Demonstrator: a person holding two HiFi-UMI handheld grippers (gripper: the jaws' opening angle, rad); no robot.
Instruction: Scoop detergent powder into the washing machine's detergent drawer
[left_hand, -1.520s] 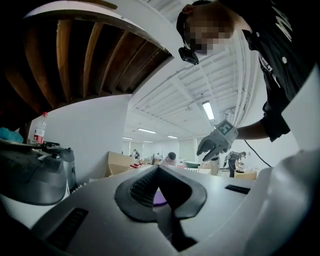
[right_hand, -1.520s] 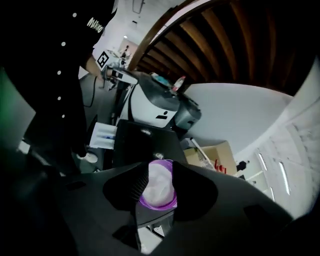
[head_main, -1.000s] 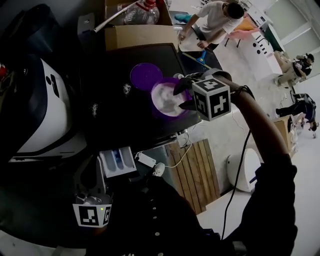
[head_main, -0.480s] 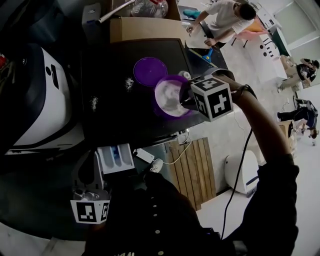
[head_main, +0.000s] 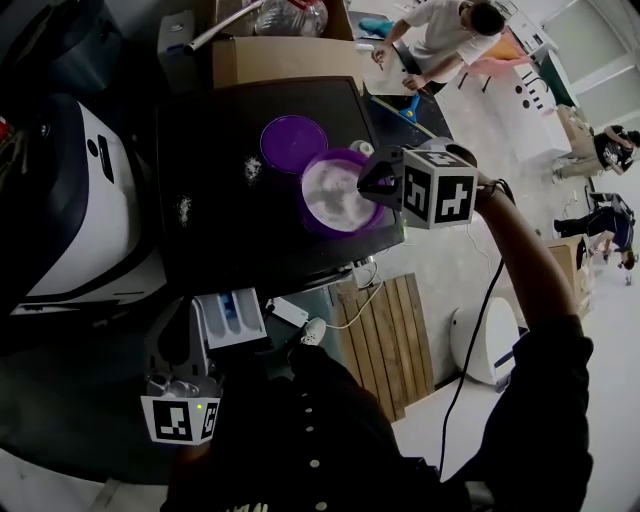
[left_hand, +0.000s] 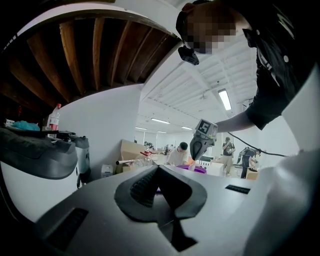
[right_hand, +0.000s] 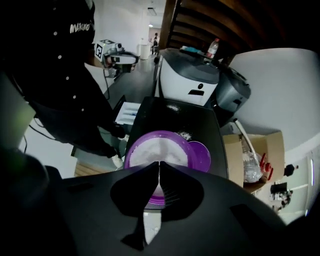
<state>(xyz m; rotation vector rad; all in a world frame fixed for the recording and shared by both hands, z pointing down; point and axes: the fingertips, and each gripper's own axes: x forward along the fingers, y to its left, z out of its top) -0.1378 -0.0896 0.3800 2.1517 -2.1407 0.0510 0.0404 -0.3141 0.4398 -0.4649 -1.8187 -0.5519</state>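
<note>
One tub (head_main: 305, 206) underlies right hand-held gripper (right_hand: 159, 165) just closed on scoop (right_hand: 151, 225).

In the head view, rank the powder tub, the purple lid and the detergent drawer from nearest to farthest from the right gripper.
From the right gripper, jaws just closed, nothing plainly between them:
1. Powder tub, directly under it.
2. Purple lid, beside the tub, up-left in the view.
3. Detergent drawer, far off at lower left.
</note>
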